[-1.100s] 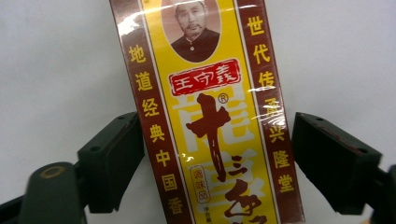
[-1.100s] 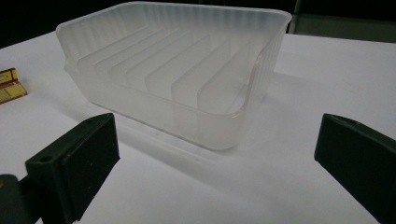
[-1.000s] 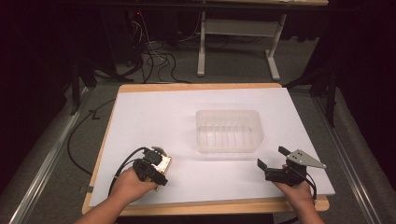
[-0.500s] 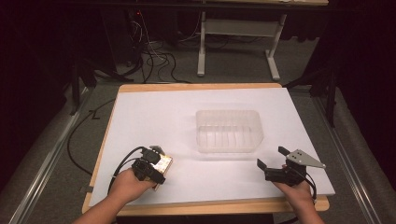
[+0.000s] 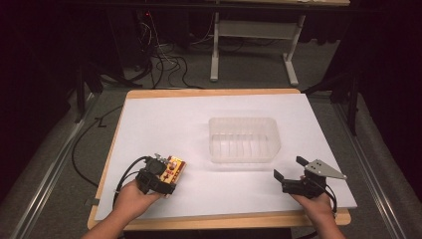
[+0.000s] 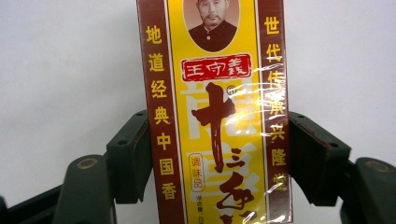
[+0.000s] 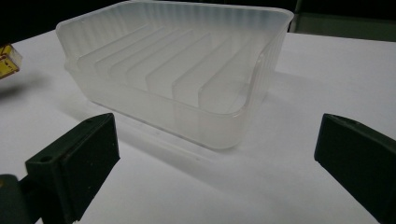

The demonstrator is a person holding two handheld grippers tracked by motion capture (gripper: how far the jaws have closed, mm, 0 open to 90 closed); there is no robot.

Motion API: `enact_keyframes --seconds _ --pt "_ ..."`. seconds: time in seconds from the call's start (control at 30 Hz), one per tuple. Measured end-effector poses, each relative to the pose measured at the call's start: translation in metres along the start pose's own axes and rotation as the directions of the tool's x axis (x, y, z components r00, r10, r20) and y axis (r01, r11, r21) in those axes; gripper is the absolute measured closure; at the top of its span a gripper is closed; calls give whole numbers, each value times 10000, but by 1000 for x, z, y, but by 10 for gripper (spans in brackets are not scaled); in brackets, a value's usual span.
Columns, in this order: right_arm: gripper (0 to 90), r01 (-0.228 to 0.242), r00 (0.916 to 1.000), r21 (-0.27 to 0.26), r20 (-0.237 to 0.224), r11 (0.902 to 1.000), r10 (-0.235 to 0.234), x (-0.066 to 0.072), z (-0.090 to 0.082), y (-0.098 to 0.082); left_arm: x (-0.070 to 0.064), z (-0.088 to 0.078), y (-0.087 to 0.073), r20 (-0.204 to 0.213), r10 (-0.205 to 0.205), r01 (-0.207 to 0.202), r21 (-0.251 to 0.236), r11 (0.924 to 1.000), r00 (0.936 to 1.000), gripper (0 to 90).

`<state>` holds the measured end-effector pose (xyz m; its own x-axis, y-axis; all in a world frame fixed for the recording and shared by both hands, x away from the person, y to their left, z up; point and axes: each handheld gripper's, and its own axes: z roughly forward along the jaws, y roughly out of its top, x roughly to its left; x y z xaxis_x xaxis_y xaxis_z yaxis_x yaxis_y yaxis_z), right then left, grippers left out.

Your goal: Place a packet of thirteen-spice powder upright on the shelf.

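1. Left gripper [image 5: 166, 175] clamps a yellow and brown box [image 6: 217, 116] between its jaws, one pad on each long side, at the near left of the white table [image 5: 164, 124].
2. Right gripper [image 5: 288, 174] rests at the near right, jaws spread wide with nothing between them.
3. Clear ribbed tray [image 5: 244, 138] sits mid-table, between and beyond the two grippers, with nothing in it.

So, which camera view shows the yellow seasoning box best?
The left gripper view: the seasoning box sits large between the jaws, print readable. The high view shows it small at the left gripper; the right gripper view catches one corner.
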<state>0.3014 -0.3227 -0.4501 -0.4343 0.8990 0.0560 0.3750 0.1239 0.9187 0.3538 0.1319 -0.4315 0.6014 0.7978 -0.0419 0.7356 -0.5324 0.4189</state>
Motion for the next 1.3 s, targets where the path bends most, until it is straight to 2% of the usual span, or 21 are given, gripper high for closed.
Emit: enact_keyframes --seconds 0.13,0.23,0.3,0.47,0.53,0.67,0.73,0.8,0.93,0.97,1.13,1.23,1.3 --pt "4 11 10000 -11 3 10000 -11 0 0 0 -3 1 -2 -2 38 -38 -389 9992 10000 315" --pt "4 17 10000 -13 -12 10000 -17 0 0 0 -6 2 -4 -116 208 -217 -817 9964 9997 316" --pt "4 53 10000 -41 -11 10000 -53 0 0 0 -9 2 -5 -202 251 -275 -1282 9914 9995 316" --pt "5 67 10000 -59 -40 10000 -67 1 0 0 -19 4 -7 29 147 -136 -2242 9744 9999 317" --pt "5 66 10000 -55 -57 10000 -66 1 1 0 -23 5 -6 95 152 -122 -2588 9659 9998 317" --pt "17 164 9998 -104 -74 9998 -165 1 0 0 -32 6 -2 220 226 -141 -3299 9439 9995 317" --pt "22 96 9999 -59 -110 9999 -97 1 1 0 -35 6 0 200 292 -205 -3467 9377 9994 317" --pt "22 96 9999 -91 -107 9999 -97 1 1 0 -38 6 2 260 214 -102 -3709 9286 9994 318" --pt "22 89 9999 -133 -142 9999 -91 2 1 0 -43 4 6 206 313 -201 -4100 9119 9993 318" --pt "22 37 9999 -124 -160 9999 -39 2 2 0 -45 4 6 193 324 -215 -4149 9096 9993 318" --pt "25 52 9996 15 -283 10000 -52 4 6 -2 -59 9 15 375 757 -504 -4543 8894 9964 318" --pt "26 171 9995 14 -260 9999 -170 8 9 -1 -69 7 24 286 977 -728 -4716 8788 9948 319" --pt "28 252 9993 64 -281 9997 -250 10 10 0 -76 5 30 296 1132 -834 -4992 8624 9931 320"
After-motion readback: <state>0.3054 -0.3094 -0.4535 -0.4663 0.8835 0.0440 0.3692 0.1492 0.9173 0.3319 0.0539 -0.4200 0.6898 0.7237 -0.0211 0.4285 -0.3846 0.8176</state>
